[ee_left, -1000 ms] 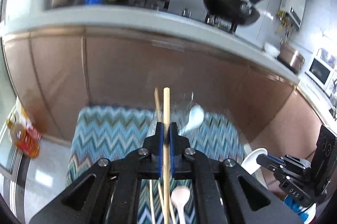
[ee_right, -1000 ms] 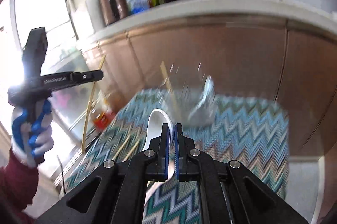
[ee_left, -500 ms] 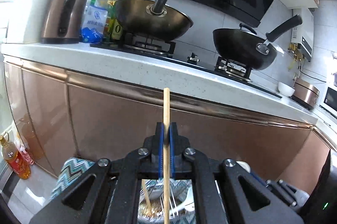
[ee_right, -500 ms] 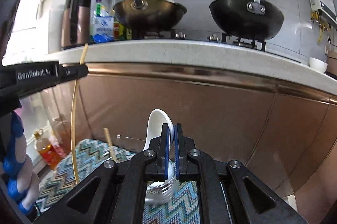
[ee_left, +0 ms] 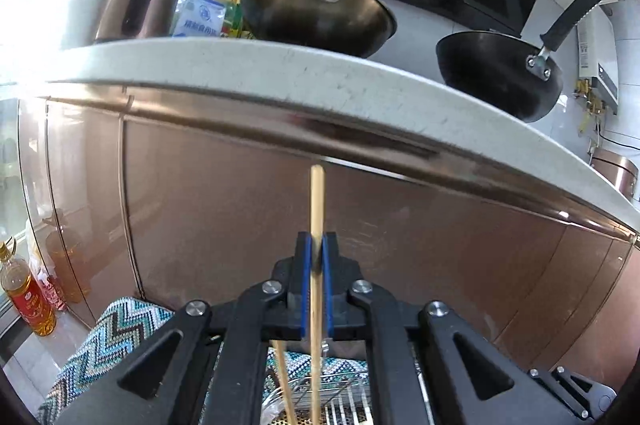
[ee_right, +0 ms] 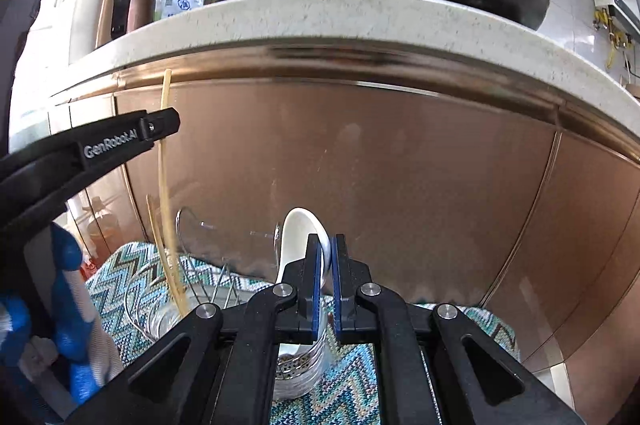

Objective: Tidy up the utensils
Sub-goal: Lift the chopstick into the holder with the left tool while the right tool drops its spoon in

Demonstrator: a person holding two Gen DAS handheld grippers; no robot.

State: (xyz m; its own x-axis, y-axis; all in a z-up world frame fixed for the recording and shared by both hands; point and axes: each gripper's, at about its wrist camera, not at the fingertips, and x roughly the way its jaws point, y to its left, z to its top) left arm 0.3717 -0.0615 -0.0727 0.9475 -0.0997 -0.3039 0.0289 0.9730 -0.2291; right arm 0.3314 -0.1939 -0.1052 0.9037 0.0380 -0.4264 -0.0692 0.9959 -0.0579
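A kitchen: a white counter [ee_right: 360, 21] carrying two woks runs above copper cabinet fronts, and a zigzag-patterned cloth [ee_right: 116, 281] covers the low surface in front. On the left, the left gripper [ee_left: 316, 253] pinches one wooden chopstick [ee_left: 317, 201] upright, its lower end over a wire holder [ee_left: 340, 391] where another chopstick already leans. On the right, the right gripper [ee_right: 327, 253] clamps a white ceramic spoon [ee_right: 298, 237] above a perforated metal cup [ee_right: 298, 371]. Best to lower each straight down, keeping it vertical, and release only once the tip is inside the rim.
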